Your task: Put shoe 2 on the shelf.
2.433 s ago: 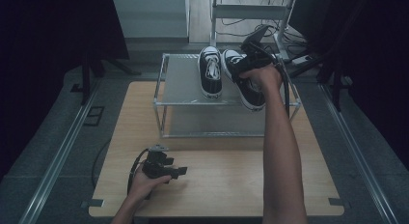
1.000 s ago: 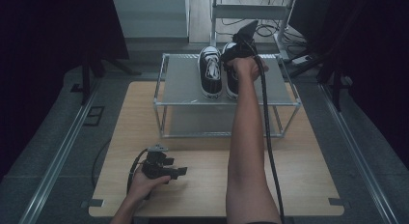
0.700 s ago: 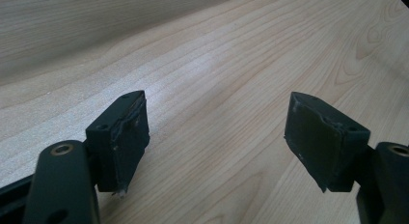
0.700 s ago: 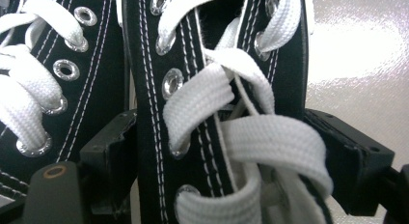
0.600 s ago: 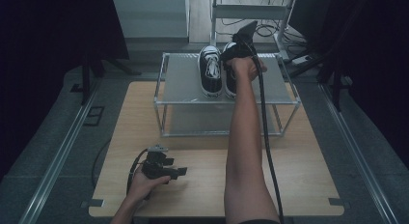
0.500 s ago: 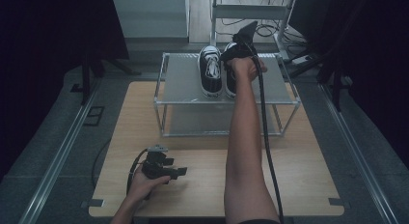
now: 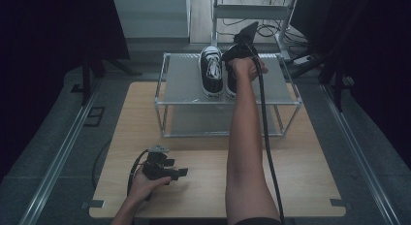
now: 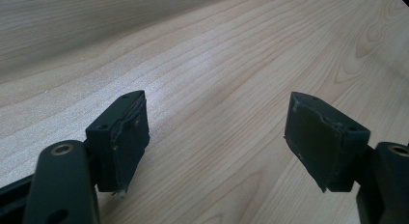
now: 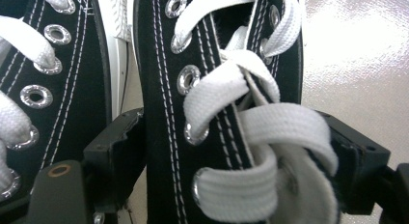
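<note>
On the wooden counter [image 7: 300,171] stands a metal rack [image 7: 184,82] bearing 2 black sneakers side by side, the right tool [image 9: 231,151] pinching the right sneaker [image 9: 217,89] to seat it, the left tool [image 8: 217,142] spread, idle.

Black canvas shoe [image 9: 164,113] with white woven laces [image 9: 270,122] and metal eyelets; matt grey rack [image 7: 184,82]; pale wood-grain table [image 8: 231,55].
</note>
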`<state>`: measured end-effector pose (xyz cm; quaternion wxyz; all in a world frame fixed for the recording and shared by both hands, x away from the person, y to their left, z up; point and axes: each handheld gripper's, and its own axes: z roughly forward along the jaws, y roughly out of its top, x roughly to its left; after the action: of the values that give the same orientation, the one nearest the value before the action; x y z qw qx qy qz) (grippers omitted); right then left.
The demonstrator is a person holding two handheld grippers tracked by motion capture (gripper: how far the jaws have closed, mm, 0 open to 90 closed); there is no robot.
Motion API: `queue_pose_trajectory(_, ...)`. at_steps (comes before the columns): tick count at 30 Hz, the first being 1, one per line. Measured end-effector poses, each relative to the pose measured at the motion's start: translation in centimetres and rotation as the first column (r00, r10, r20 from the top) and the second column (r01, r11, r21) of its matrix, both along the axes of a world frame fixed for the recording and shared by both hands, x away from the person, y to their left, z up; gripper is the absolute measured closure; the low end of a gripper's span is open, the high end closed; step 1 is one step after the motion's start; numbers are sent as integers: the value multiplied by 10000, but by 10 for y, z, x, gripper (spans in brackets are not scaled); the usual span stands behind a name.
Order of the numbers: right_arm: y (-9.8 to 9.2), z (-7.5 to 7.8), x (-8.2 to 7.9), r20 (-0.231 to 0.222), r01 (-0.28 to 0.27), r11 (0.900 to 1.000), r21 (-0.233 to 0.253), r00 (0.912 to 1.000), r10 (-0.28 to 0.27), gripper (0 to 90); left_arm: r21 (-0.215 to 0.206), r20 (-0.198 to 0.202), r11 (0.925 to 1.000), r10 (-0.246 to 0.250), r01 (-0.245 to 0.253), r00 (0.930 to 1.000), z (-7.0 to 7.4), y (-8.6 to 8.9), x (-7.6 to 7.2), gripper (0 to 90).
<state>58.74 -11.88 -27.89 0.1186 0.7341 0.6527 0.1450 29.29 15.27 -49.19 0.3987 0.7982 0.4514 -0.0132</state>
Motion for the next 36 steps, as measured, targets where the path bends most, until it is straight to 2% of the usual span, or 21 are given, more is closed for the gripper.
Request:
queue_pose_trajectory(4, -1, 6, -2, 341, 26, 9998, 214, 9994, -33, 249, 25, 3, 10000, -23, 23, 10000, 0, -1, 0, 242)
queue_pose_trajectory(9, -2, 11, -6, 600, -82, 9993, 357, 9982, 61, 261, 42, 1, 10000, -48, 48, 10000, 0, -2, -1, 241)
queue_pose_trajectory(14, -2, 16, -11, 732, -463, 9985, 294, 9963, 440, 249, 60, 7, 10000, -46, 46, 10000, 0, -1, -1, 241)
queue_pose_trajectory(17, -4, 21, -18, 1023, -831, 9964, 188, 9915, 808, 241, 67, 35, 10000, -48, 47, 10000, 0, -1, -1, 241)
queue_pose_trajectory(22, -11, 26, -36, 1533, -1574, 9869, 360, 9767, 1502, 239, 152, 84, 9999, -28, 27, 10000, 1, -2, -1, 241)
queue_pose_trajectory(26, -17, 26, -53, 1826, -2158, 9747, 579, 9622, 2022, 239, 192, 47, 9998, 28, -29, 10000, 1, -2, -1, 241)
queue_pose_trajectory(30, -26, 25, -70, 2095, -2781, 9573, 793, 9435, 2567, 240, 283, 54, 9996, 73, -74, 10000, 0, -2, -1, 241)
queue_pose_trajectory(32, -31, 26, -79, 2372, -2971, 9509, 869, 9332, 2699, 250, 329, 79, 9994, 82, -84, 9999, 0, -2, -1, 241)
queue_pose_trajectory(34, -35, 27, -87, 2540, -3251, 9407, 972, 9220, 2923, 251, 346, 106, 9993, 122, -125, 9999, 0, -2, -2, 241)
queue_pose_trajectory(36, -38, 29, -96, 2727, -3566, 9297, 916, 9070, 3210, 259, 339, 102, 9993, 161, -165, 9998, 0, -1, -2, 241)
